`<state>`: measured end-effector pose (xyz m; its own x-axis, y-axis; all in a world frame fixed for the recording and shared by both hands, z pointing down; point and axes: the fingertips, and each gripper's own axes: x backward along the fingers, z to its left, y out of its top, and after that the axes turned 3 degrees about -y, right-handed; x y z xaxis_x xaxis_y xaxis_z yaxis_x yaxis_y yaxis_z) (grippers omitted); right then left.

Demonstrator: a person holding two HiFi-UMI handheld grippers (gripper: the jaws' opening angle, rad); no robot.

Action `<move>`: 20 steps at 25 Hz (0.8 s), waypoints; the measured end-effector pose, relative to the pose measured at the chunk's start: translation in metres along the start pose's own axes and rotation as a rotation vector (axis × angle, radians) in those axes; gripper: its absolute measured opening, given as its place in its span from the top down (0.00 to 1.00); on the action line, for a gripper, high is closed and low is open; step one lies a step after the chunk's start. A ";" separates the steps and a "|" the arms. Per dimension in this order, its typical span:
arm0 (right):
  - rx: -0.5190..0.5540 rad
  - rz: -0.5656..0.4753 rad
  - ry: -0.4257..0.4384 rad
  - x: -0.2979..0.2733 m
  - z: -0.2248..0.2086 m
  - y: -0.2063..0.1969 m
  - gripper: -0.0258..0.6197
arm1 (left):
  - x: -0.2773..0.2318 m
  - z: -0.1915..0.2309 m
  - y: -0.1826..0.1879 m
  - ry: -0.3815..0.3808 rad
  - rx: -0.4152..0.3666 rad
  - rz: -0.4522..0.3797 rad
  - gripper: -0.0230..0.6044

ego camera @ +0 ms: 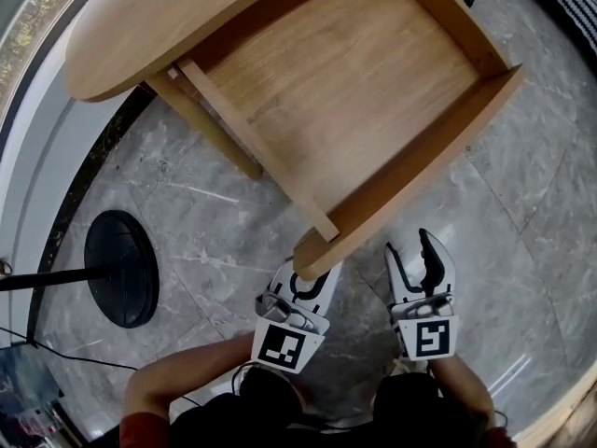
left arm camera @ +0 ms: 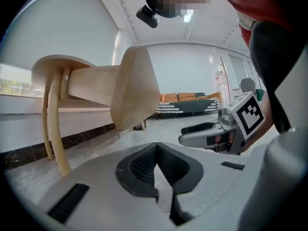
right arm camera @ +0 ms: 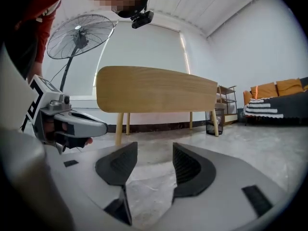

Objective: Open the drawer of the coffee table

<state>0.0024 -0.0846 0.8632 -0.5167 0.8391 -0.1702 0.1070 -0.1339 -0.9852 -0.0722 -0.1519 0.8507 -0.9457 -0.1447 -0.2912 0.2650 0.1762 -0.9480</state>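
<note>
the drawer [ego camera: 345, 91] juts far out of the coffee table [ego camera: 159, 26], likely fully open. the left tongs [ego camera: 306, 286], pressed together and empty, sit under its near front. the right tongs [ego camera: 410, 252] gape apart, holding nothing, just right of it.

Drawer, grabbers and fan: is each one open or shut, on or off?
drawer: pulled open, empty inside
left gripper: shut, holding nothing
right gripper: open, holding nothing
fan: standing upright; can't tell if it is spinning

Head view above drawer [ego camera: 345, 91]; gripper views low.
</note>
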 end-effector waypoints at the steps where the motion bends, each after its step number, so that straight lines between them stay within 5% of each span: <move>1: 0.004 0.000 -0.001 0.000 0.000 0.000 0.61 | 0.000 0.000 -0.001 0.000 0.002 0.003 0.95; 10: 0.005 0.006 -0.007 -0.005 -0.001 -0.006 0.63 | -0.004 0.005 -0.010 0.002 0.018 0.023 0.95; 20: 0.013 0.012 -0.017 -0.008 -0.002 -0.012 0.81 | -0.009 -0.001 -0.012 -0.013 -0.007 0.012 0.95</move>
<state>0.0068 -0.0889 0.8763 -0.5299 0.8283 -0.1820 0.1024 -0.1506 -0.9833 -0.0672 -0.1516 0.8649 -0.9398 -0.1553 -0.3044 0.2750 0.1853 -0.9434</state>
